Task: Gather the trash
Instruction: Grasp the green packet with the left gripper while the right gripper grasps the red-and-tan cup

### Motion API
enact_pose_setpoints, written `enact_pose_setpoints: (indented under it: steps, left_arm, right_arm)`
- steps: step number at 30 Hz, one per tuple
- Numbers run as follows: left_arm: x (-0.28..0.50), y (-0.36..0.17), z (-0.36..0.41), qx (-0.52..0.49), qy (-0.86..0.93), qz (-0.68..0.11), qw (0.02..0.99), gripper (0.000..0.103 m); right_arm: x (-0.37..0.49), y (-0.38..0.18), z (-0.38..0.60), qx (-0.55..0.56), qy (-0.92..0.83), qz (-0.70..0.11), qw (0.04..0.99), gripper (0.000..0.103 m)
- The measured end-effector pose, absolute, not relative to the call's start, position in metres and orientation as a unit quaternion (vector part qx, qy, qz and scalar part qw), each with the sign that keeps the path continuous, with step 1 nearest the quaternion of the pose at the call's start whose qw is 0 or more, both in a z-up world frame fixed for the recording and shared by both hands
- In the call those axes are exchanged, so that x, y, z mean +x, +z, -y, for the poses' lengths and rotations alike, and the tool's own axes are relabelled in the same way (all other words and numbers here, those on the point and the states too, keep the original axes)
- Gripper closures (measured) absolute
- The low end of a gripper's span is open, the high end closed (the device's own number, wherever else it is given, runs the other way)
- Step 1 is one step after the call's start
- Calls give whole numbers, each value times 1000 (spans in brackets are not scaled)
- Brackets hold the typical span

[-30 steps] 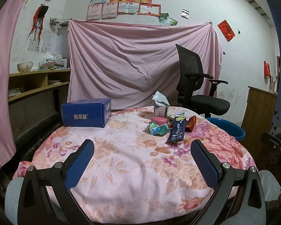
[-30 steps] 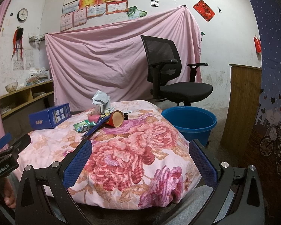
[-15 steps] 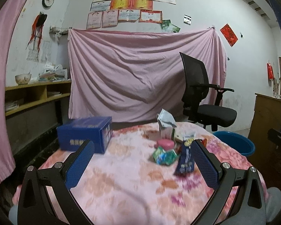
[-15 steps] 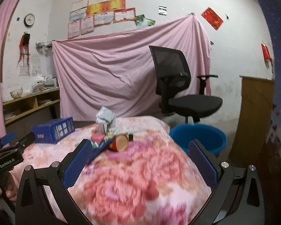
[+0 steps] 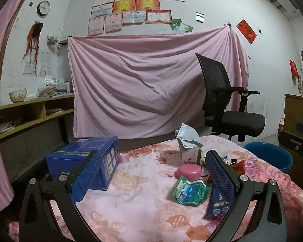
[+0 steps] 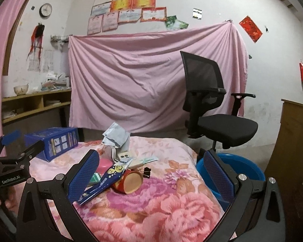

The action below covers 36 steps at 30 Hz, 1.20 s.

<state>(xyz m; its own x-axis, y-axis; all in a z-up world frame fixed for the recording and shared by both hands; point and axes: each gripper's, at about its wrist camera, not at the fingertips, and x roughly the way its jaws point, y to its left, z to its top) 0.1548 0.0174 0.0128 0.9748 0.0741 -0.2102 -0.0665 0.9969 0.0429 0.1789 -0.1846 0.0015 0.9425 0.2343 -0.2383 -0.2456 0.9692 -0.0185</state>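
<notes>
A heap of trash lies on the floral tablecloth [image 5: 139, 201]: a torn white carton [image 5: 188, 147], a pink lid [image 5: 188, 170], a green wrapper [image 5: 192, 189] and a dark blue snack bag [image 5: 217, 206]. The right wrist view shows the carton [image 6: 116, 139], the blue snack bag [image 6: 105, 180], a red paper cup on its side [image 6: 129, 183] and a black binder clip [image 6: 146, 172]. My left gripper [image 5: 152, 178] is open, low over the table, just short of the heap. My right gripper [image 6: 151, 178] is open, close before the cup.
A blue box [image 5: 84, 161] stands at the table's left. A blue basin [image 6: 232, 167] sits on the floor right of the table, beside a black office chair [image 6: 212, 104]. A wooden cabinet [image 6: 295, 137] is at far right, shelves [image 5: 30, 111] at left.
Both grippers have moved forward and down toward the trash heap, which now looks larger and nearer. Both stay open and empty.
</notes>
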Motion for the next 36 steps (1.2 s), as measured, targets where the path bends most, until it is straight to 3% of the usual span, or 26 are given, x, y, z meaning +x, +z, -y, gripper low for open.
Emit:
enact_pose_setpoints:
  steps: [5, 7, 10, 12, 17, 21, 25, 31, 36]
  left_arm:
    - [187, 1, -17, 31, 19, -155, 987, 2]
    - [199, -6, -19, 27, 9, -185, 982, 3]
    - [218, -16, -23, 10, -11, -234, 972, 5]
    - [226, -22, -26, -2, -26, -258, 966, 12]
    - [245, -37, -32, -42, -66, -338, 938, 41]
    - [257, -46, -33, -68, -90, -382, 917, 49]
    - [265, -53, -34, -89, -105, -409, 902, 72]
    - [267, -53, -40, -125, -120, -423, 889, 96]
    - [258, -47, -40, -130, -115, -411, 895, 102]
  right_arm:
    - [210, -10, 176, -24, 139, -180, 974, 0]
    - [221, -16, 175, -22, 149, -209, 966, 5]
    - [237, -26, 172, -15, 162, -255, 953, 20]
    - [248, -32, 172, -8, 169, -284, 944, 24]
    - [272, -47, 175, 32, 184, -348, 919, 26]
    - [285, -57, 171, 50, 189, -385, 902, 30]
    - [293, -65, 167, 59, 200, -406, 890, 47]
    - [295, -67, 167, 70, 218, -409, 883, 61]
    - [290, -64, 167, 70, 218, -398, 889, 62]
